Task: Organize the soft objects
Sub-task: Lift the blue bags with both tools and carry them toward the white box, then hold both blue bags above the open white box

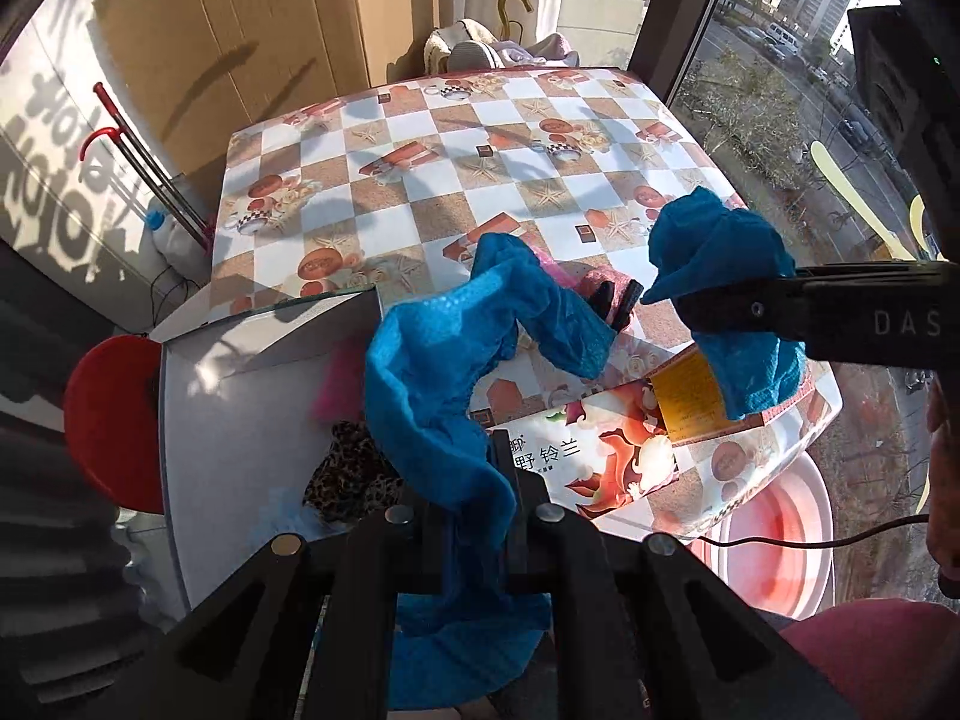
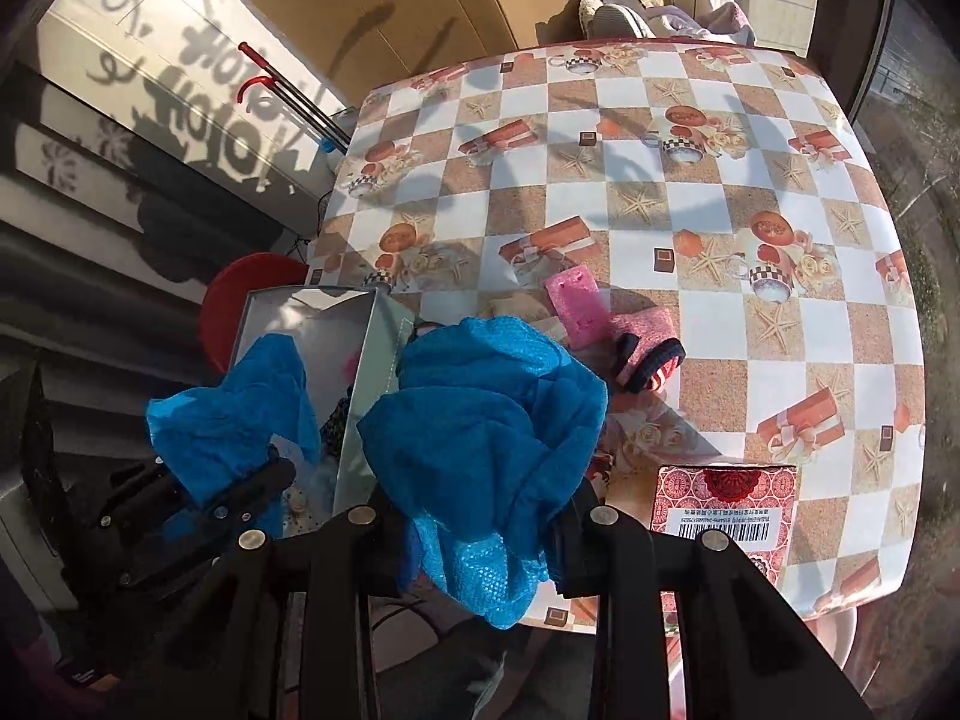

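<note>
A blue cloth [image 1: 444, 372] hangs stretched between both grippers above the table's near left corner. My left gripper [image 1: 480, 516] is shut on one end of it, over a white box [image 1: 240, 420]. My right gripper [image 2: 480, 540] is shut on the other bunched end [image 2: 480, 420]; it shows in the left wrist view [image 1: 690, 294] at right. A pink rolled sock [image 2: 648, 354] and a pink sponge cloth [image 2: 576, 306] lie on the table beyond the cloth. The white box holds a leopard-print piece [image 1: 354, 474] and a pink piece [image 1: 342, 384].
The table wears a checkered cloth [image 2: 690, 192]. A red patterned box [image 2: 726, 510] and a floral box [image 1: 600, 456] sit at the near edge. A red stool [image 1: 114, 420] stands left, a pink basin [image 1: 774, 552] below right, cardboard [image 1: 270, 30] behind.
</note>
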